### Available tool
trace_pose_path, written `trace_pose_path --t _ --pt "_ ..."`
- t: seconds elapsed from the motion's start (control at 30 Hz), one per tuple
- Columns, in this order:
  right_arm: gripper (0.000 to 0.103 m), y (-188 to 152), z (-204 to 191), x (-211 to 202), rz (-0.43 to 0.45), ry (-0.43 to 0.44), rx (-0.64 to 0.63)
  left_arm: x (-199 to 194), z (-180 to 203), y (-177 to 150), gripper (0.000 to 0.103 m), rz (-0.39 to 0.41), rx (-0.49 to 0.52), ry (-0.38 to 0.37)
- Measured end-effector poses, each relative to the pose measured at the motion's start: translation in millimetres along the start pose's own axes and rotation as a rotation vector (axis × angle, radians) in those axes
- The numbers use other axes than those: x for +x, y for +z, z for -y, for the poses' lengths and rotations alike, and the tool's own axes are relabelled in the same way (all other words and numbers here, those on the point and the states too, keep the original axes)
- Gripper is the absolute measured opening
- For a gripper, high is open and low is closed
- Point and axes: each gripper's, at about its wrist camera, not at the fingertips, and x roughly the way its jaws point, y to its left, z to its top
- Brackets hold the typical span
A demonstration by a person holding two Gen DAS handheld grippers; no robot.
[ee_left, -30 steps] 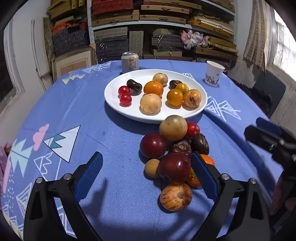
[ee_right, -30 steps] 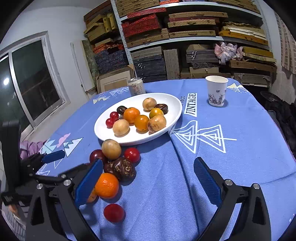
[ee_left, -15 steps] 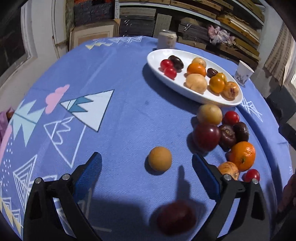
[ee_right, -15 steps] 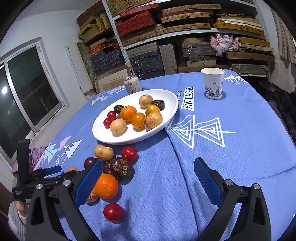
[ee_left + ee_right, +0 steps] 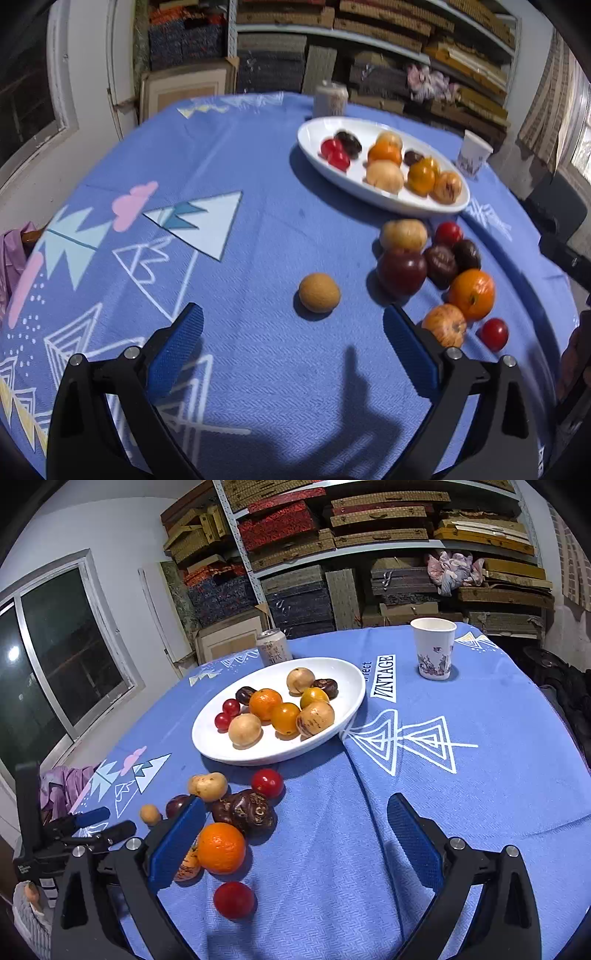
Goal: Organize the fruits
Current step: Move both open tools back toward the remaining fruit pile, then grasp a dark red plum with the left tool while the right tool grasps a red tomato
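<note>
Fruit loose on bench: tan ball sits alone, apart from the pile near the plate. Left gripper fingers wide, empty, ball just ahead between them; centre, lower, close gently or it rolls. Right gripper fingers wide, empty, hovering beside the orange.
</note>
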Motion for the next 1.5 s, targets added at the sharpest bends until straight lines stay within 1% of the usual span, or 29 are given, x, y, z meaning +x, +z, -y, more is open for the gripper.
trace_pose_path --t 0.1,0.2,0.27,0.4,0.5,0.57,0.67,0.73,0.87,0.93,0.97,1.0,1.1,1.17,1.23,1.3,1.37,1.47,1.5 --pt "0.100 -4 -2 -4 0.010 0.013 0.001 -14 -6 -3 0.096 0.037 -0.008 0.003" --pt "0.100 -15 -12 -10 0.003 0.024 -0.028 -22 -7 -15 0.096 0.040 0.026 0.027" --pt "0.100 -25 -22 -14 0.000 0.027 -0.066 -35 -8 -26 0.096 0.072 0.040 0.026" --pt "0.100 -40 -43 -26 0.024 0.042 -0.163 -69 -10 -59 0.096 0.131 0.072 0.006" --pt "0.100 -45 -56 -27 0.026 0.033 -0.228 -87 -7 -89 0.096 0.146 0.122 0.021" --pt "0.100 -46 -59 -25 0.016 0.025 -0.242 -91 -6 -103 0.096 0.137 0.134 0.042" --pt "0.100 -46 -59 -24 0.009 0.024 -0.236 -91 -5 -114 0.096 0.116 0.143 0.042" --pt "0.100 -46 -57 -25 0.011 0.021 -0.228 -87 -5 -115 0.096 0.096 0.137 0.035" --pt "0.100 -47 -56 -25 0.012 0.016 -0.220 -78 -6 -108 0.096 0.056 0.087 0.001" --pt "0.100 -48 -57 -25 0.009 0.018 -0.224 -75 -7 -103 0.086 0.047 0.068 -0.014" --pt "0.100 -48 -57 -24 0.008 0.019 -0.228 -73 -7 -100 0.077 0.030 0.061 -0.030" --pt "0.100 -48 -58 -24 0.006 0.020 -0.233 -68 -7 -97 0.073 0.004 0.052 -0.052" --pt "0.100 -49 -59 -24 0.003 0.022 -0.238 -58 -6 -93 0.072 -0.029 0.031 -0.066" --pt "0.100 -50 -59 -25 0.002 0.022 -0.236 -57 -5 -94 0.072 -0.033 0.028 -0.074" --pt "0.100 -50 -60 -24 -0.003 0.024 -0.238 -57 -7 -94 0.068 -0.026 0.022 -0.080" --pt "0.100 -50 -62 -23 -0.007 0.026 -0.245 -53 -6 -94 0.054 -0.045 0.022 -0.089" --pt "0.100 -51 -64 -23 -0.011 0.028 -0.255 -50 -5 -94 0.047 -0.063 0.027 -0.098" --pt "0.100 -53 -69 -22 -0.019 0.033 -0.274 -51 -5 -94 0.046 -0.055 0.026 -0.103" --pt "0.100 -54 -70 -21 -0.021 0.034 -0.281 -50 -6 -94 0.041 -0.061 0.021 -0.109"
